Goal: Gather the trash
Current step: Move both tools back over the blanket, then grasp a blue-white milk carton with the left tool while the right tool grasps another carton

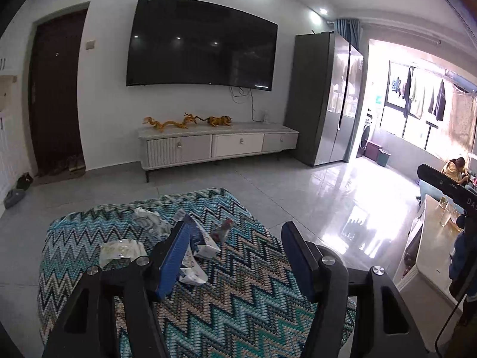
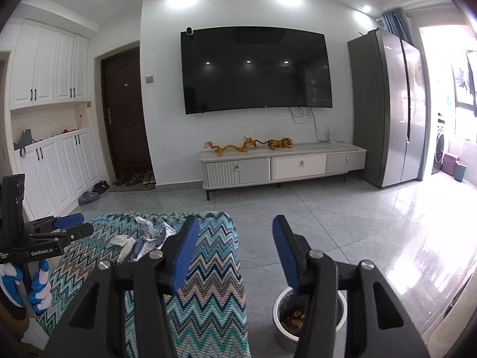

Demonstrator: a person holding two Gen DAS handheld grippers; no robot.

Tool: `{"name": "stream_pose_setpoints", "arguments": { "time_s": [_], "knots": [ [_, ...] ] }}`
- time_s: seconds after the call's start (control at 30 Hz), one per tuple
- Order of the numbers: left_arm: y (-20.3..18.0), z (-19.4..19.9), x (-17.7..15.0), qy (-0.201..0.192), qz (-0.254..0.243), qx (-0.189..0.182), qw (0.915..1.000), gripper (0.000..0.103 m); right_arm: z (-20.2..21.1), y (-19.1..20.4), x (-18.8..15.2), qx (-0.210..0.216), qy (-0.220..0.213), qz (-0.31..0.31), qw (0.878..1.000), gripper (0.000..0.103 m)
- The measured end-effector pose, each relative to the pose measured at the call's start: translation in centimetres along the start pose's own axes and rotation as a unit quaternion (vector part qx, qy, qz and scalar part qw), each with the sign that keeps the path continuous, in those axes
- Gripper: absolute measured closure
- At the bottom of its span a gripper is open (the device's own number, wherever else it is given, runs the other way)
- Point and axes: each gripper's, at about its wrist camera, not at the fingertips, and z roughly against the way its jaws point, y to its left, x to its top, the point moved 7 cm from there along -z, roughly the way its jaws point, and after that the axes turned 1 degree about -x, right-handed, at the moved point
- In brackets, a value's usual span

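On the zigzag-patterned cloth (image 1: 232,283), the trash sits toward the far left part: a clear plastic wrapper (image 1: 120,252), a crumpled white paper wad (image 1: 149,220), a blue-and-white torn carton (image 1: 202,241) and a small red-topped packet (image 1: 224,229) to the right of the carton. All pieces look crushed or torn and lie loose on the cloth. The left gripper (image 1: 234,261) hovers above the cloth with its blue-padded fingers spread wide and holding nothing; its left finger hides part of the carton. In the right wrist view, the same litter (image 2: 143,238) lies on the cloth's far left. The right gripper (image 2: 235,253) is also spread wide and empty, over the cloth's right edge. Right of the cloth, on the tiled floor (image 2: 372,223), stands a lined trash bin (image 2: 283,322) with brown scraps inside, partly hidden by the right finger.
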Motion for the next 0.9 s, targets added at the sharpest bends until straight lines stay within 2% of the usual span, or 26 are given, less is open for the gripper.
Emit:
{"name": "stream_pose_setpoints", "arguments": {
  "time_s": [0.17,0.4,0.6,0.9],
  "knots": [
    [5.5,2.6,0.5,-0.024,0.038,0.036,0.9983,0.029,0.7,3.4,1.5,0.027,-0.018,0.027,0.999,0.053],
    [10.5,3.1,0.1,-0.022,0.074,0.061,0.9952,0.029,-0.8,6.3,2.0,0.070,-0.020,0.039,0.997,0.051],
    [12.0,-1.9,-2.6,0.034,0.095,0.051,0.9936,0.029,-5.8,8.0,0.1,0.098,0.021,0.042,0.994,0.051],
    [11.3,-11.4,-6.9,0.131,0.095,0.027,0.9865,0.029,-16.2,10.3,-4.7,0.134,0.110,0.038,0.984,0.051]
  ]
}}
